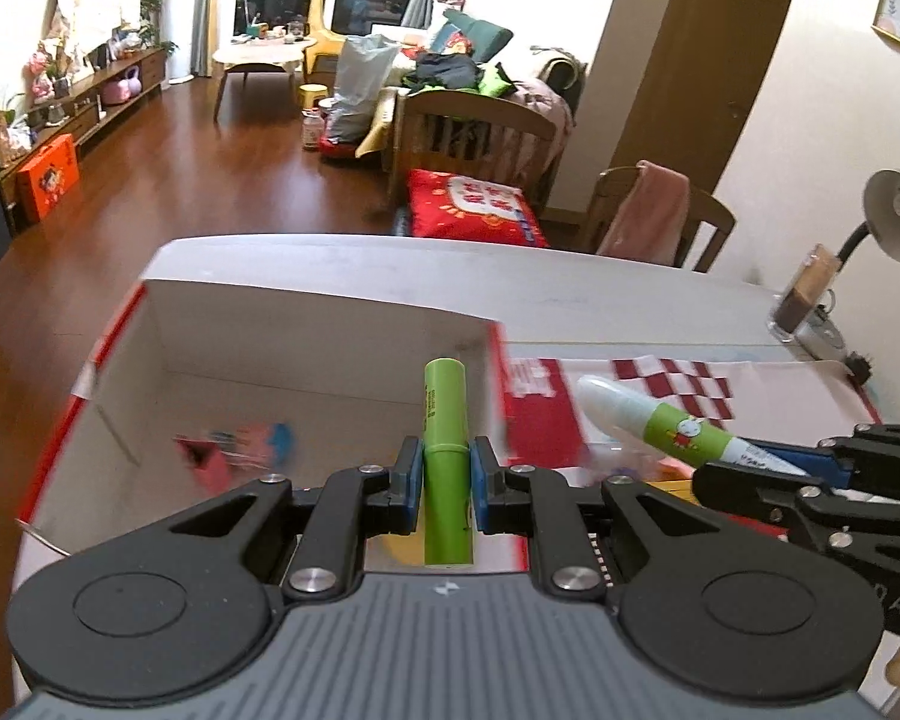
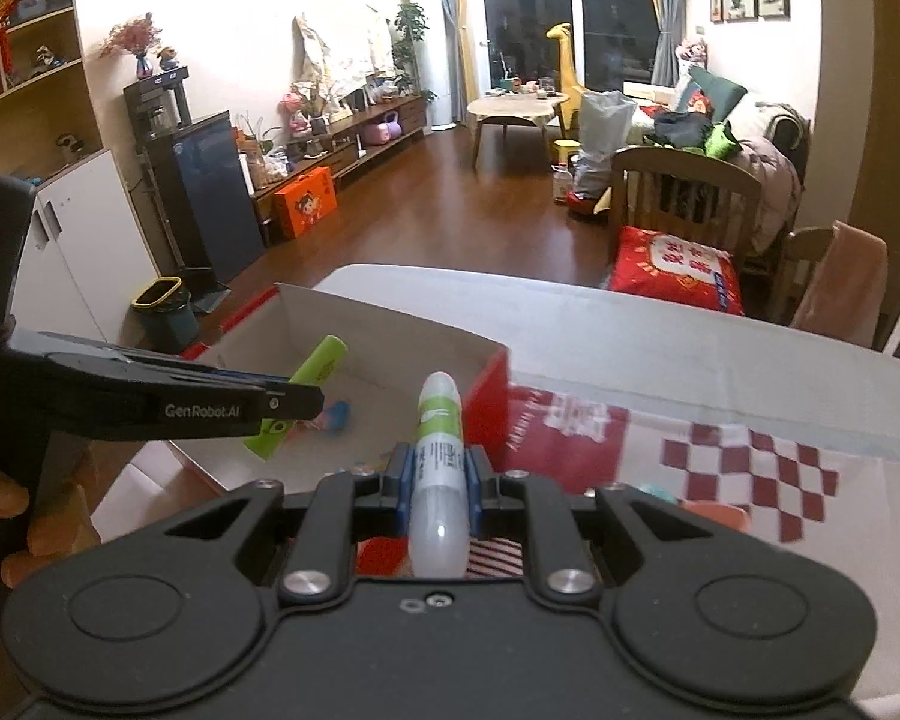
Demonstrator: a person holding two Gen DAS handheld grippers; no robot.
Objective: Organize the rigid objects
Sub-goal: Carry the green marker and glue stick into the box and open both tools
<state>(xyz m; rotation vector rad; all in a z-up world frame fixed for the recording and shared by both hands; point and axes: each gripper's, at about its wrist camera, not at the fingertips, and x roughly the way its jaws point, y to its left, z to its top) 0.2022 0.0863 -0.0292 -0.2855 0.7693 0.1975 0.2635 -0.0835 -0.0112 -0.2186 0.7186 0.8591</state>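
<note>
My left gripper point(image 1: 445, 463) is shut on a green tube point(image 1: 444, 420) and holds it over the near right corner of an open white box with red outer sides point(image 1: 306, 312). The same tube point(image 2: 318, 369) and left gripper point(image 2: 288, 399) show in the right wrist view. My right gripper point(image 2: 440, 468) is shut on a white bottle with a green label point(image 2: 441, 420), just outside the box's point(image 2: 390, 315) right wall. That bottle point(image 1: 660, 417) also shows at the right of the left wrist view. A blurred pink and blue item point(image 1: 240, 450) lies inside the box.
The box stands on a white table point(image 1: 570, 276) with a red and white checked cloth point(image 1: 672, 384). A desk lamp point(image 1: 894, 210) and a small jar point(image 1: 801, 294) stand at the far right. Wooden chairs point(image 2: 684, 192) stand beyond the table.
</note>
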